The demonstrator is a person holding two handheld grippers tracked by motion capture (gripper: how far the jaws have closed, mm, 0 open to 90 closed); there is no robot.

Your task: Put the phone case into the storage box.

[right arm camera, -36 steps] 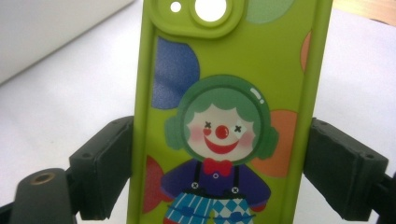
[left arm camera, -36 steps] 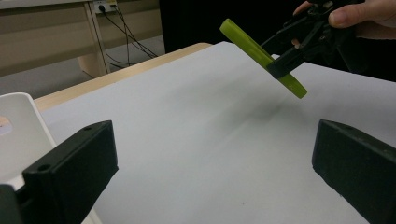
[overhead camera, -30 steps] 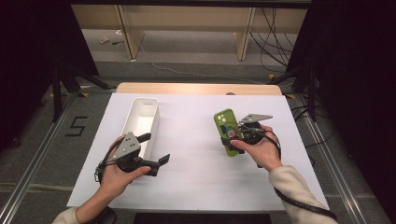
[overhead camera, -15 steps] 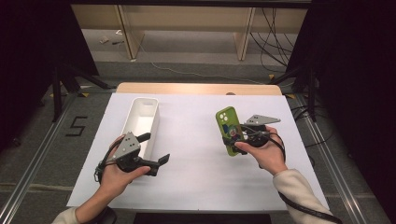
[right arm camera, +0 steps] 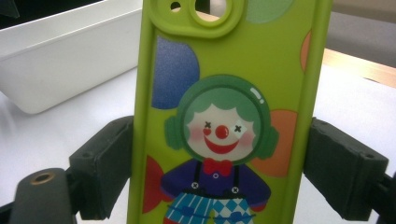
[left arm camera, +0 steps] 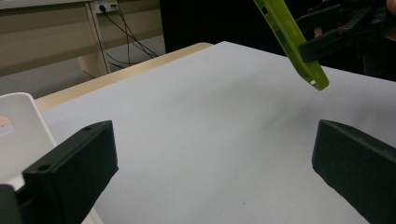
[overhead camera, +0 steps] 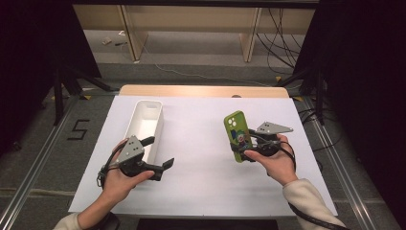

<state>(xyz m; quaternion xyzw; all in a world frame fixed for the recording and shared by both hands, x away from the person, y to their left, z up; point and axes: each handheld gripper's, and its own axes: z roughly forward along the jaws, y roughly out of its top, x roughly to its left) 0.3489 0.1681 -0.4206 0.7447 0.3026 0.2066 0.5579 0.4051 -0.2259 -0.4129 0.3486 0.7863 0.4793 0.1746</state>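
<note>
A lime-green phone case (overhead camera: 237,134) with a cartoon clown on its back (right arm camera: 224,135) is held off the white table top, tilted on end. My right gripper (overhead camera: 239,149) is shut on it, one black jaw pressing each long side (right arm camera: 224,177). From the left gripper view the case (left arm camera: 293,44) hangs in the air at the upper right, with the right gripper (left arm camera: 343,28) behind it. My left gripper (overhead camera: 159,152) rests near the table's front left, jaws wide apart and nothing between them (left arm camera: 210,179).
A long white open bin (overhead camera: 143,122) lies at the table's left, just beyond the left gripper; its rim shows in both gripper views (left arm camera: 18,135) (right arm camera: 60,65). The white sheet (overhead camera: 201,124) covers a wooden table. Beyond the far edge is floor with cables and desk legs.
My right gripper has drifted slightly right and nearer with the phone case in it. The left gripper has stayed in place.
</note>
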